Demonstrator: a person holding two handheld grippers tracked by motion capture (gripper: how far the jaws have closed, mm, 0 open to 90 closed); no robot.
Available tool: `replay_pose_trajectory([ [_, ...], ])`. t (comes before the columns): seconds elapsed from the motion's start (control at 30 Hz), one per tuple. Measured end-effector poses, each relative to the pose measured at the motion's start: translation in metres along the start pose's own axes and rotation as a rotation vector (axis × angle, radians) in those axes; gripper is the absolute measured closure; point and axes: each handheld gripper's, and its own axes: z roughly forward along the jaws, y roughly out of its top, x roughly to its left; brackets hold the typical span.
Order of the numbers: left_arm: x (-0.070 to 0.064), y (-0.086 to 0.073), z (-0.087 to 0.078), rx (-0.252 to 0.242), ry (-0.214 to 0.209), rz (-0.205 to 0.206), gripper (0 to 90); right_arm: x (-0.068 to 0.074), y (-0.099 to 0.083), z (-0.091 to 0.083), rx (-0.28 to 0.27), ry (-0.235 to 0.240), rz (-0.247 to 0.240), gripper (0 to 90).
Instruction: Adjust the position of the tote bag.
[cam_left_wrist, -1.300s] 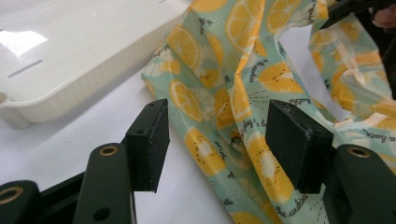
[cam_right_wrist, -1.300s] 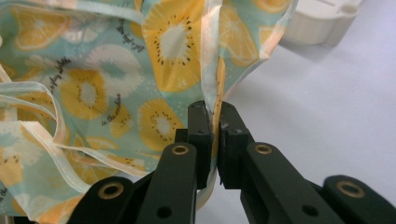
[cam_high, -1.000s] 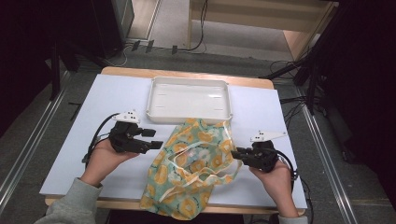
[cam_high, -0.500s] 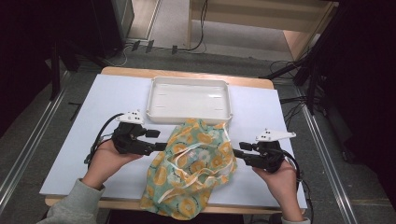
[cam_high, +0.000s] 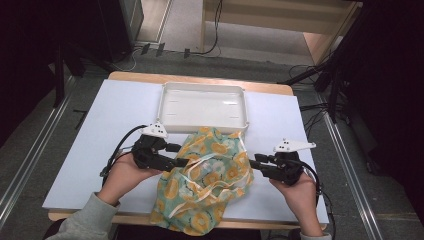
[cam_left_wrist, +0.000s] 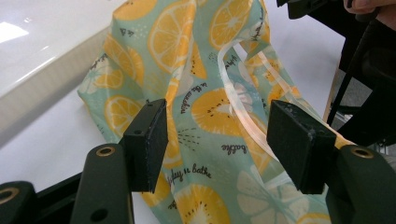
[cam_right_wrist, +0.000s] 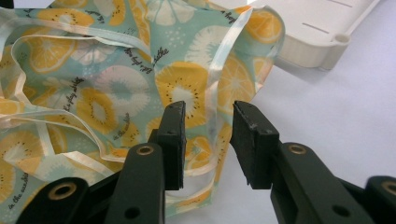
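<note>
The pale blue surface (cam_high: 105, 145) carries a white tray (cam_high: 204, 106) at its far side. Just in front of it, the fruit-print apron (cam_high: 207, 177) lies crumpled, overhanging the near edge. The left tongs (cam_high: 182, 155) stand released, straddling its edge; the right tongs (cam_high: 252, 164), partly parted, straddle its cream strap (cam_right_wrist: 215, 93).
</note>
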Motion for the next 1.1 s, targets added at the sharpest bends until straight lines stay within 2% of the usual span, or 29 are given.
replay_pose_trajectory([
  [0.23,0.005,-0.003,0.014,0.04,0.037,-0.002,39.1,0.001,-0.002,0.004,0.006,0.003,0.002,65.2],
  [0.37,0.009,-0.006,0.02,0.066,0.04,-0.011,42.2,0.0,-0.003,0.003,0.001,-0.002,0.002,65.4],
  [0.47,0.012,-0.008,0.023,0.079,0.043,-0.025,49.4,-0.001,-0.004,0.001,-0.006,-0.004,0.01,66.6],
  [0.63,0.017,-0.012,0.026,0.105,0.028,-0.042,72.6,-0.004,-0.007,0.002,-0.005,-0.009,0.015,68.7],
  [0.73,0.019,-0.013,0.027,0.108,0.012,-0.052,82.6,-0.007,-0.009,0.005,0.002,-0.014,0.025,68.9],
  [0.83,0.021,-0.014,0.027,0.117,0.01,-0.051,88.1,-0.009,-0.01,0.008,-0.001,-0.013,0.034,68.8],
  [1.0,0.022,-0.015,0.025,0.115,0.021,-0.05,89.2,-0.012,-0.01,0.017,0.005,-0.011,0.049,65.1],
  [1.1,0.023,-0.016,0.024,0.109,0.027,-0.056,89.2,-0.013,-0.01,0.022,0.012,-0.014,0.036,60.5],
])
